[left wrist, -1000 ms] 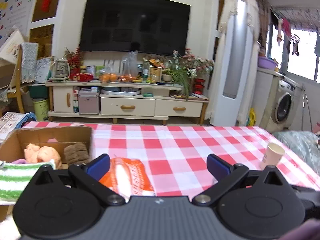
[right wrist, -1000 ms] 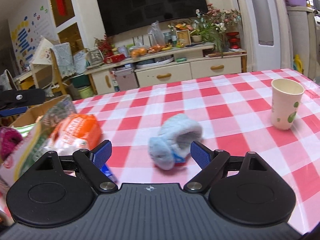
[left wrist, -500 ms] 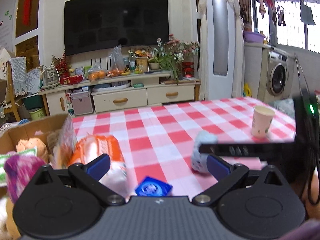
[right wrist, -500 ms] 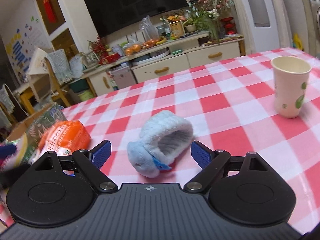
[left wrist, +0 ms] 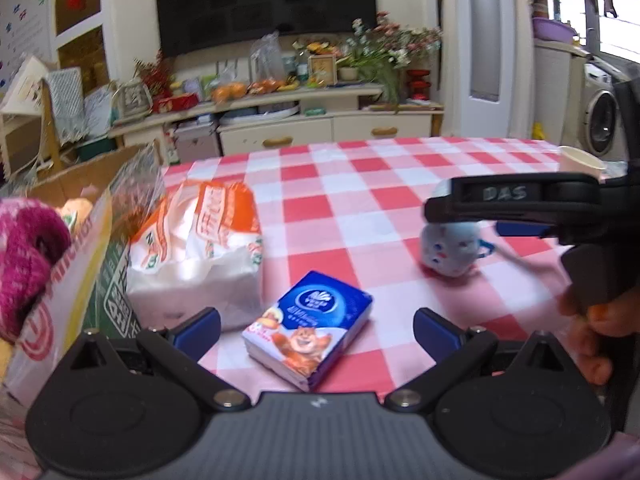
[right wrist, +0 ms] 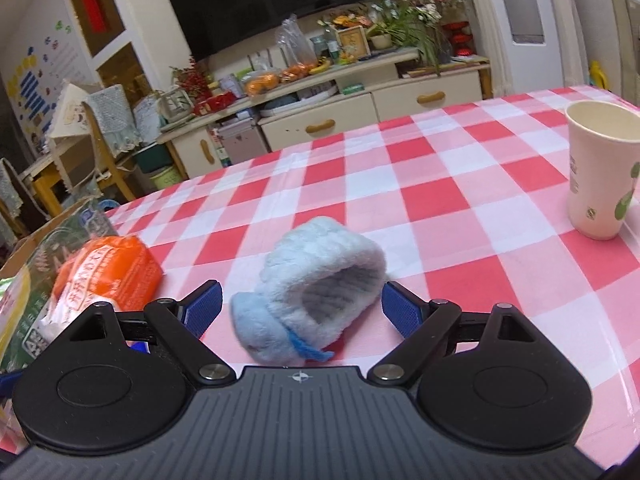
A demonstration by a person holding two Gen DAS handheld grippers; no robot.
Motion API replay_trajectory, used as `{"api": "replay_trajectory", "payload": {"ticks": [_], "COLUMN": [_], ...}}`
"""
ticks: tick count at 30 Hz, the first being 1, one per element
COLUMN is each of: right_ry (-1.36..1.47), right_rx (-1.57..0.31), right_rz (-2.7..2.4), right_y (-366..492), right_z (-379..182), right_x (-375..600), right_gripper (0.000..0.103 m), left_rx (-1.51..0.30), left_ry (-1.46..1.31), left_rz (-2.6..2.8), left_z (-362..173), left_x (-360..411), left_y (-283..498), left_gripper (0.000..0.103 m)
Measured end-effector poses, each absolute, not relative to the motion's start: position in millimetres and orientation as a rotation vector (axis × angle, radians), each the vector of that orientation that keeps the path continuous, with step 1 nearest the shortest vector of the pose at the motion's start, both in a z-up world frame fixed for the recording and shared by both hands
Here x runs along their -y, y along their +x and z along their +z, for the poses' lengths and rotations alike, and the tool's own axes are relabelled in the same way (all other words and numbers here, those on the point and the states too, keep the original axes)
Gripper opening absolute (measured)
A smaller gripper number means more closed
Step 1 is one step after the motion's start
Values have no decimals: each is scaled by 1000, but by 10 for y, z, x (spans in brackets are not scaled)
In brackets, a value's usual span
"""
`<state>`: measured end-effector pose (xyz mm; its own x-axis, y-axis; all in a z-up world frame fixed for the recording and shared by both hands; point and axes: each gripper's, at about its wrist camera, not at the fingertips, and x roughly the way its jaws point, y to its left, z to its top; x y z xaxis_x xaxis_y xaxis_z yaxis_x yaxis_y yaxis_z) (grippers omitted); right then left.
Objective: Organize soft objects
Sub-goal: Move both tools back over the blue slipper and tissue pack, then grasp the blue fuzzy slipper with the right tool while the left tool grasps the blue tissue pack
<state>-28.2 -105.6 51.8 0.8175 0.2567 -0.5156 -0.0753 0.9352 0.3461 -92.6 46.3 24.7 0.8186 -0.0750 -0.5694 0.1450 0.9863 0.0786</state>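
Both hand-held grippers gape wide and empty, the right hand-held gripper (right wrist: 299,304) straddling the blue cuff (right wrist: 316,288) on the table (right wrist: 460,208), the left hand-held gripper (left wrist: 316,328) framing the tissue pack (left wrist: 308,326), apparently poised for pickups.

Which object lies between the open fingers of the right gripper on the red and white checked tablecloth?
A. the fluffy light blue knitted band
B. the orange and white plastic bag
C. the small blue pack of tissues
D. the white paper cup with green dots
A: in the right wrist view the fluffy light blue knitted band lies between the spread fingers of the right gripper, not yet gripped, while the white paper cup stands far off to the right.
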Motion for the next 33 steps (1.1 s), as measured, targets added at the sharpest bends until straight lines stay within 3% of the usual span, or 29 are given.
{"api": "replay_trajectory", "payload": {"ticks": [26, 33], "right_ry": [280, 225], "right_rx": [-623, -606], "right_rz": [224, 206], "right_y": [148, 255], "right_z": [422, 384], "right_x": [985, 967], "right_gripper": [103, 103], "left_rx": [-721, -734], "left_ry": [67, 100], "left_rz": [-210, -214], "left_z": [64, 30], "left_x": [-239, -189], "left_y": [-579, -472], "left_gripper": [100, 92]}}
